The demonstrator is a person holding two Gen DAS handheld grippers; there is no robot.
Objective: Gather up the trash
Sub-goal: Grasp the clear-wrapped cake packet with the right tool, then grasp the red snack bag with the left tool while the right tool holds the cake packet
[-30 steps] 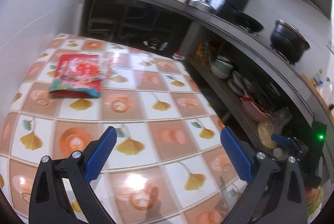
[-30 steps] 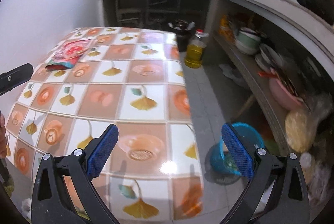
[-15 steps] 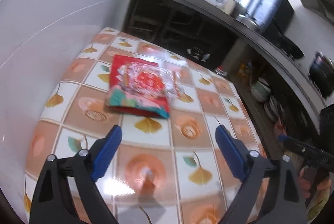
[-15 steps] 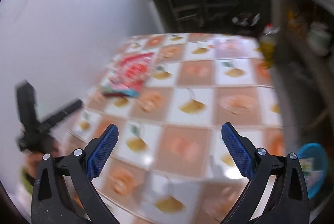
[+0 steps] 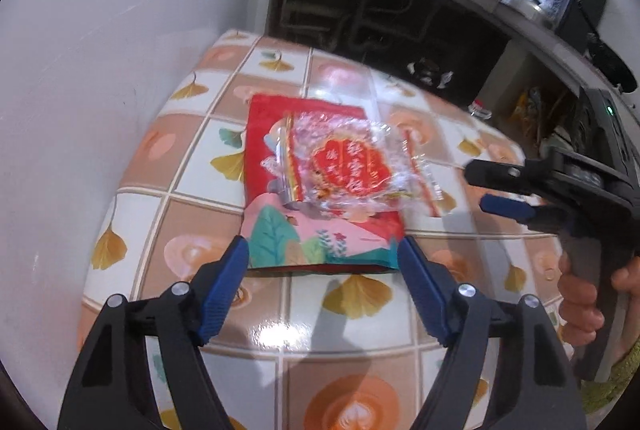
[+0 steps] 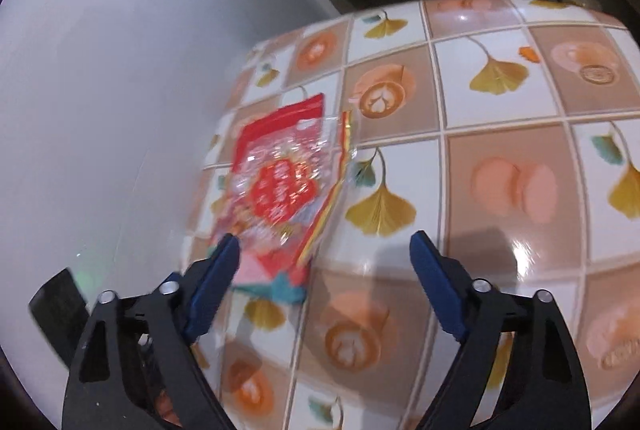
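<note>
Red snack bag (image 5: 320, 197) flat on table (image 5: 360, 330) | both grippers' jaws narrowing, seemingly untouching

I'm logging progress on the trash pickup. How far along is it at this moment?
Nothing looks collected yet. The red packet and the clear wrapper on it lie on the tiled table. Both the left gripper and the right gripper have been narrowing, empty, near it. Grasping and binning remain.

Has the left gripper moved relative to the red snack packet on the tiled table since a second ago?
Yes. The left gripper has closed in on the red snack packet, whose near edge now sits between its open, narrowing jaws; earlier it lay far off by the white wall.
</note>
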